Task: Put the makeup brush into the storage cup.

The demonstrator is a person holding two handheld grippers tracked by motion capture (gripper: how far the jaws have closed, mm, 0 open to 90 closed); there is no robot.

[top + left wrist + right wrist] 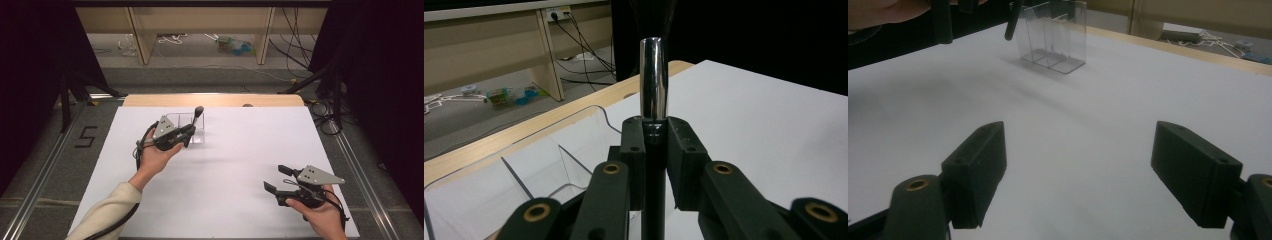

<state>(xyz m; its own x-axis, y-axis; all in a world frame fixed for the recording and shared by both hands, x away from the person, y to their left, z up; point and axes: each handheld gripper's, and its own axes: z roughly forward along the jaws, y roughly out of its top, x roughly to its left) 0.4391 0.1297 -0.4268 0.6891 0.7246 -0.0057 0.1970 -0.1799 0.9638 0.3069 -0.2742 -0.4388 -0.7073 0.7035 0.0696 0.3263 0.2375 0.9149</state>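
With the left gripper (655,145) clamped tight on the upright makeup brush (653,80) above the clear organizer (186,120) near the worktop's far edge, lower it straight into one compartment while the right gripper (1078,170) waits wide open and empty near the front right corner.

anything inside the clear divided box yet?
The clear divided box looks empty: bare compartments and white table showing through the walls. The left tongs hold a makeup brush upright above it. In the high view, hand and tongs cover part of the box.

text: "5" | on: floor (86,136), left of table (250,165) | other readable text: none
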